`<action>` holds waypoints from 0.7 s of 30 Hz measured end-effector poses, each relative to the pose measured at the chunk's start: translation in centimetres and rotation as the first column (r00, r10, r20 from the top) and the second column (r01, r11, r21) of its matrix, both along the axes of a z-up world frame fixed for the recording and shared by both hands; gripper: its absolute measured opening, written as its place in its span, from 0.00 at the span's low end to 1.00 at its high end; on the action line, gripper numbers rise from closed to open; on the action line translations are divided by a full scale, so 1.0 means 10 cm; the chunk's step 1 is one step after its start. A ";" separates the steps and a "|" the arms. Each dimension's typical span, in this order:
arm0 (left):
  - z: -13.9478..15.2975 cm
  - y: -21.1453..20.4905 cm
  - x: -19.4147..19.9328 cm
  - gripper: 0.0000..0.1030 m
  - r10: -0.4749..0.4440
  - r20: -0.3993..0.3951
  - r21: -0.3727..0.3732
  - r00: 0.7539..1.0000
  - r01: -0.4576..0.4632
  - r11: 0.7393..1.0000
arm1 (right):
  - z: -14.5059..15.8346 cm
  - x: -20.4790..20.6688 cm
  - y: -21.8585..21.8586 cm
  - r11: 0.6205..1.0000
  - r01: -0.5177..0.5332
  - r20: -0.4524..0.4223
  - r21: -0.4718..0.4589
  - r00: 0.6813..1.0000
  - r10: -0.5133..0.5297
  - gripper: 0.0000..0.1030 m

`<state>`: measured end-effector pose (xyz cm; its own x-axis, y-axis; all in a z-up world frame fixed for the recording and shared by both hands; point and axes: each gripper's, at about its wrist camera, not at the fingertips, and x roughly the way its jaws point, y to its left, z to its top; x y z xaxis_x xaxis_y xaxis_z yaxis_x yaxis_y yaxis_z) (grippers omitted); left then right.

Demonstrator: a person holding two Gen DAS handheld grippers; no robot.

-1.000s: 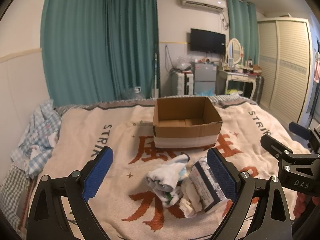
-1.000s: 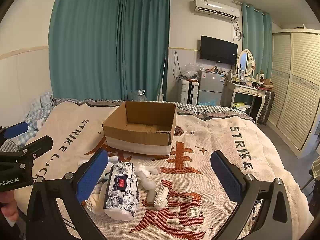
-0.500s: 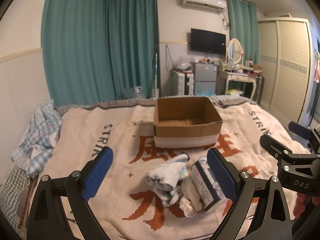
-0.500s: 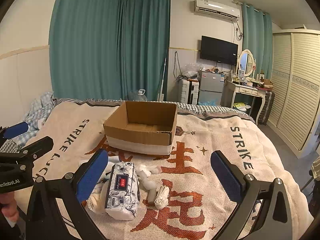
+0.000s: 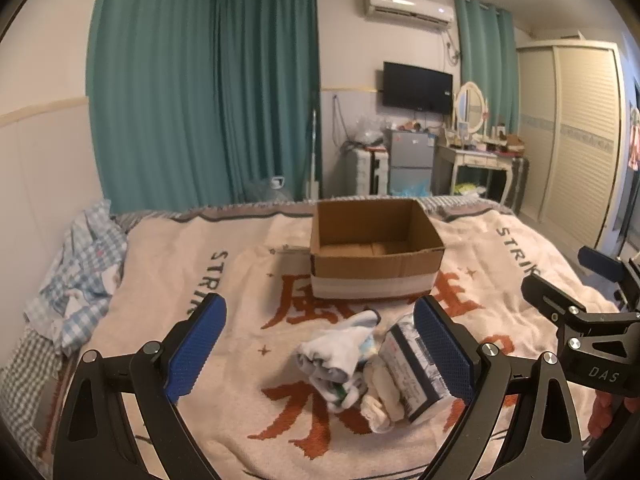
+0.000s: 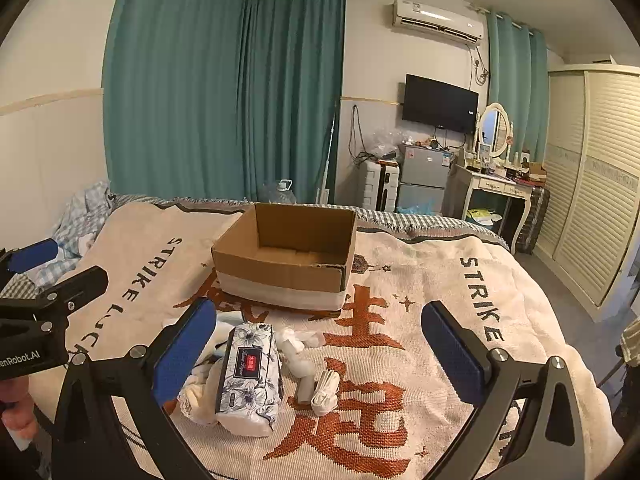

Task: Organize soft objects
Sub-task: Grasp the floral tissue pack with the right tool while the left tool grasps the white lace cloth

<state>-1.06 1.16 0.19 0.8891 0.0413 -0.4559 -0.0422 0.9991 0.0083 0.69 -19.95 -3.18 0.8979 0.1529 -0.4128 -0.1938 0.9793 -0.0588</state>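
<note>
**Both grippers spread wide above the pile on the bed**

Left wrist view: your left gripper (image 5: 320, 350) hangs with fingers spread, gripping nothing. It shows the bundled socks (image 5: 340, 354) touching the tissue pack (image 5: 416, 372). The cardboard box (image 5: 376, 254) beyond looks empty.

Right wrist view: your right gripper (image 6: 320, 354) is likewise spread and empty. Only here you see the pack's floral top and small white rolls (image 6: 316, 384) just beside it on the blanket (image 6: 432, 280).

Soft, even indoor light fills both views, slightly dimmer and cooler in the left wrist view, with only faint shadows. Fisheye distortion bends the tall teal curtains (image 6: 224, 92) and blackens the corners. Focus is fairly sharp throughout, without glare.
</note>
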 end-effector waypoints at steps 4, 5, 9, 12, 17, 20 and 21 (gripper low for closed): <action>0.01 0.06 -0.02 0.94 -0.002 0.000 -0.013 1.000 0.002 1.000 | 0.00 -0.04 0.04 1.000 -0.017 -0.014 -0.008 1.000 0.017 1.00; -0.01 0.09 -0.02 0.94 0.000 -0.003 -0.016 1.000 0.000 1.000 | -0.01 -0.05 0.06 1.000 -0.022 -0.019 -0.013 1.000 0.022 1.00; -0.11 0.15 0.03 0.94 0.011 -0.034 -0.025 0.999 -0.011 1.000 | -0.10 -0.02 0.15 0.999 -0.041 -0.052 -0.029 0.998 0.039 1.00; -0.25 0.20 0.07 0.94 0.014 -0.061 -0.022 0.998 -0.015 1.000 | -0.26 0.06 0.26 0.997 -0.057 -0.096 -0.061 0.994 0.051 0.97; -0.60 0.31 0.26 0.94 0.036 -0.170 -0.009 0.985 -0.038 0.999 | -0.67 0.27 0.44 0.993 -0.086 -0.214 -0.080 0.974 0.067 0.84; -0.82 0.36 0.37 0.93 0.044 -0.241 -0.016 0.969 -0.049 0.999 | -0.94 0.38 0.56 0.991 -0.111 -0.285 -0.071 0.955 0.087 0.79; -0.88 0.36 0.39 0.93 0.047 -0.257 -0.012 0.965 -0.052 0.999 | -1.01 0.41 0.60 0.990 -0.125 -0.310 -0.063 0.945 0.099 0.75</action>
